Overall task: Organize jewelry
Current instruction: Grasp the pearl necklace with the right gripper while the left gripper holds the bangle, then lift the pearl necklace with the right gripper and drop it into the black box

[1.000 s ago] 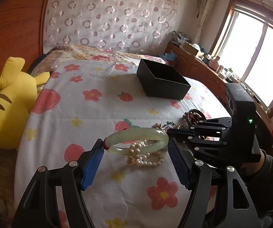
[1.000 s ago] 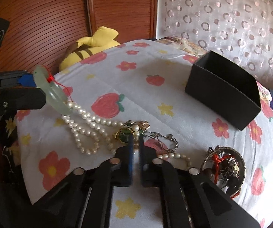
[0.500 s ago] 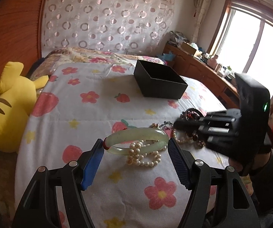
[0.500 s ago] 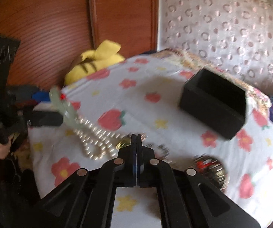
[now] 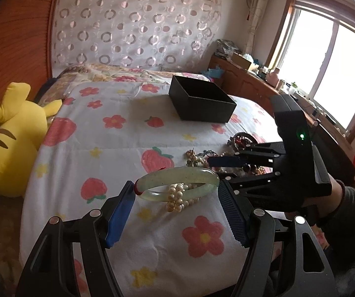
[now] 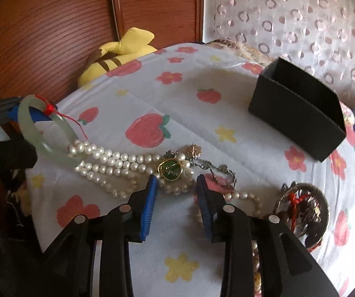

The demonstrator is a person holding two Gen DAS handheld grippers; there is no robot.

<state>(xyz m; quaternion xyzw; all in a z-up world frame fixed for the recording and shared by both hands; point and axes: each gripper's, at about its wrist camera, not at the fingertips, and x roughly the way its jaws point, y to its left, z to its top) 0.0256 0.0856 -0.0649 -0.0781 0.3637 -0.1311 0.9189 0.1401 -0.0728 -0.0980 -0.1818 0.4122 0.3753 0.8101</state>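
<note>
Left gripper (image 5: 177, 198) clamps pale green jade bangle (image 5: 177, 182) across its width, pads on both rims, held over the flowered bedspread (image 5: 98, 153) w/ a red thread tied on. Right gripper (image 6: 176, 188): jaws part-open, have just been opening; pearl necklace (image 6: 113, 159) w/ green gold-set pendant (image 6: 170, 169) lies on the spread just ahead of the tips, strands between them, not pinched. Round beaded ornament (image 6: 303, 208) to its right. Black open box (image 5: 202, 102) well apart, farther up the bed. Yellow plush toy (image 5: 11, 146) at the bed's left edge.

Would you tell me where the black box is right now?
The black box sits open on the floral bedspread, far side, beyond the jewelry pile; in the right wrist view it is upper right.
</note>
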